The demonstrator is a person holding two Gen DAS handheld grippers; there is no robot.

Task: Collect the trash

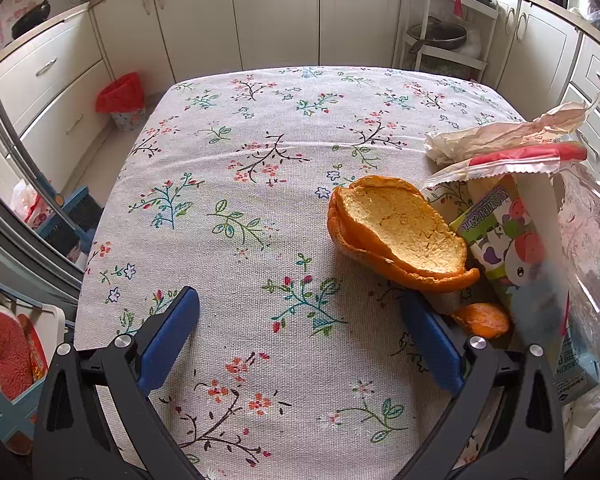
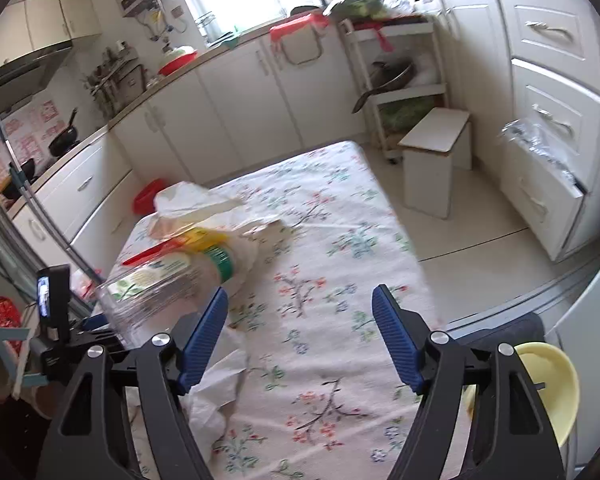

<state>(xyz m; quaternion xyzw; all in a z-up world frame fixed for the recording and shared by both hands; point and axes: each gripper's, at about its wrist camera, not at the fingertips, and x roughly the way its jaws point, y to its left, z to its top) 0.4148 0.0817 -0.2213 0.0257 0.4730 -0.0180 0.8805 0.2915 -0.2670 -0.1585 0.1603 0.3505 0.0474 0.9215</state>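
Observation:
In the left wrist view a large orange peel [image 1: 396,232] lies on the flowered tablecloth [image 1: 260,184], with a small peel piece [image 1: 482,320] beside my right-hand finger. My left gripper [image 1: 300,320] is open over bare cloth, the peel just ahead and right of it. A clear plastic bag [image 1: 580,240] holds a printed carton [image 1: 512,248] and a red-edged wrapper [image 1: 528,156]; crumpled paper [image 1: 500,132] lies behind. In the right wrist view my right gripper [image 2: 300,312] is open over the cloth, nothing between its fingers. The bag [image 2: 160,280] with a green-banded item [image 2: 220,264] lies left of it.
A red-lined waste bin [image 1: 122,100] stands on the floor left of the table. White cabinets ring the room. A white stool [image 2: 436,160] and a shelf rack [image 2: 396,80] stand past the table's far end. A yellow bowl [image 2: 548,384] sits at the lower right. White tissue [image 2: 216,392] lies under my left finger.

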